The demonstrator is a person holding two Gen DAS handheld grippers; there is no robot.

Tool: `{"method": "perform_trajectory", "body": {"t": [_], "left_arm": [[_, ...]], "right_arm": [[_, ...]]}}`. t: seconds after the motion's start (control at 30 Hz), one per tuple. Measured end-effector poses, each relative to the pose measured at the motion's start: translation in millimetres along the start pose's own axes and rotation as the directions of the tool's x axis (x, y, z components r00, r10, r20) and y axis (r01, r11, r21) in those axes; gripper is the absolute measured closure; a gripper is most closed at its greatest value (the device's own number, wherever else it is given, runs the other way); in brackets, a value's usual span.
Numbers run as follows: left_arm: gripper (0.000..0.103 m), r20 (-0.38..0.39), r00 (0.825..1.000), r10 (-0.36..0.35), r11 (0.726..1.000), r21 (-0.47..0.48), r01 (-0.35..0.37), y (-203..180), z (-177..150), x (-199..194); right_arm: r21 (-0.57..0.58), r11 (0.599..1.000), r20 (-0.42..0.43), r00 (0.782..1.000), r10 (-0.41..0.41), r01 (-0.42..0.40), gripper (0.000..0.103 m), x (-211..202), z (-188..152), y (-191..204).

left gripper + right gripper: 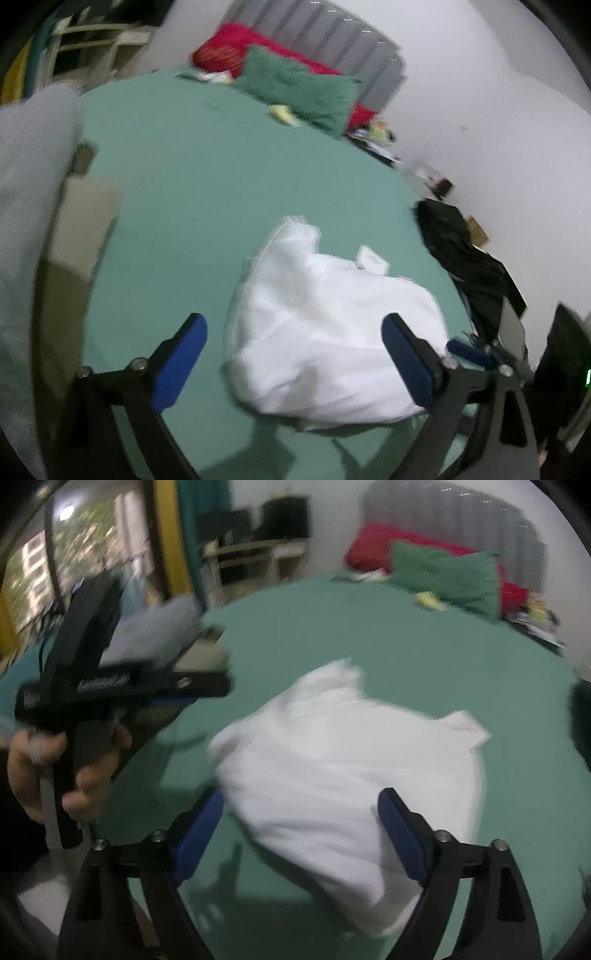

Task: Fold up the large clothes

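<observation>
A crumpled white garment (328,325) lies in a heap on the green bed sheet (207,177); it also shows in the right wrist view (351,768). My left gripper (295,354) is open and empty, hovering just above the garment's near edge. My right gripper (299,830) is open and empty, its jaws spread over the near part of the heap. The left gripper's body shows in the right wrist view (110,686), held in a hand. The right gripper's tip shows at the right of the left wrist view (469,352).
A green pillow (295,88) and a red blanket (236,48) lie at the head of the bed. A grey folded pile (155,631) sits at the bed's left edge. Dark clothes (461,251) lie at the right edge. Shelves (251,561) stand by the wall.
</observation>
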State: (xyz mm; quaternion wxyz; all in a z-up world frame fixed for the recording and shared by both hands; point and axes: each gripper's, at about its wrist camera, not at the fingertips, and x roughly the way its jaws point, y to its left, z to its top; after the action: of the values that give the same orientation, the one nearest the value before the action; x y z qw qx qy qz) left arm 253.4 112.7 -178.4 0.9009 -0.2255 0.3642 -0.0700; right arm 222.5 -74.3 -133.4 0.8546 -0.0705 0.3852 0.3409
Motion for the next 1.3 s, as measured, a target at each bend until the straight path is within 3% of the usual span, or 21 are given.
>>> {"method": "perform_trajectory", "body": {"t": [0.07,0.17,0.27,0.33,0.4,0.47,0.53,0.57,0.63,0.73,0.97,1.13,1.3], "left_arm": [[0.006,-0.028,0.999,0.018,0.998,0.062,-0.016,-14,1,17],[0.006,-0.086,0.995,0.048,0.997,0.057,-0.043,-15,-1,46],[0.006,-0.166,0.979,0.118,0.993,0.035,-0.114,-3,-11,76],[0.006,-0.214,0.970,0.114,0.993,0.015,-0.113,6,-18,86],[0.006,-0.207,0.972,0.108,0.994,0.026,-0.105,8,-25,85],[0.006,-0.197,0.971,0.133,0.990,0.067,-0.122,3,-30,82],[0.006,-0.193,0.972,0.138,0.989,0.075,-0.125,3,-34,81],[0.006,-0.193,0.972,0.134,0.990,0.077,-0.121,2,-35,80],[0.006,-0.218,0.970,0.103,0.994,0.063,-0.092,-5,-34,80],[0.007,-0.242,0.968,0.064,0.997,0.054,-0.052,-13,-38,70],[0.007,-0.222,0.975,-0.005,0.998,0.062,0.019,-51,-48,24],[0.007,-0.219,0.975,-0.021,0.996,0.077,0.039,-74,-51,14],[0.003,-0.258,0.966,-0.007,0.995,0.094,0.033,-90,-53,54]], "right_arm": [[0.124,0.992,0.000,1.000,-0.023,0.023,0.012,-4,2,-41],[0.315,0.948,-0.046,0.998,-0.037,0.050,0.012,11,-7,-94],[0.483,0.874,-0.038,0.996,0.082,-0.053,0.012,35,-24,-130],[0.533,0.838,-0.036,0.987,0.154,-0.112,0.012,53,-33,-137],[0.559,0.809,-0.007,0.974,0.227,-0.184,0.013,67,-40,-136],[0.582,0.772,0.006,0.951,0.308,-0.254,0.034,83,-49,-129],[0.588,0.760,0.048,0.950,0.308,-0.276,0.039,90,-54,-126],[0.599,0.745,0.057,0.944,0.325,-0.292,0.059,94,-53,-128],[0.644,0.697,0.072,0.932,0.355,-0.315,0.075,95,-57,-136],[0.592,0.755,0.038,0.946,0.323,-0.282,0.083,73,-52,-132],[0.528,0.813,-0.002,0.957,0.290,-0.245,0.083,11,-59,-138],[0.540,0.813,-0.026,0.961,0.275,-0.218,0.083,-16,-85,-155],[0.576,0.783,0.010,0.960,0.280,-0.234,0.071,-28,-116,-177]]}}
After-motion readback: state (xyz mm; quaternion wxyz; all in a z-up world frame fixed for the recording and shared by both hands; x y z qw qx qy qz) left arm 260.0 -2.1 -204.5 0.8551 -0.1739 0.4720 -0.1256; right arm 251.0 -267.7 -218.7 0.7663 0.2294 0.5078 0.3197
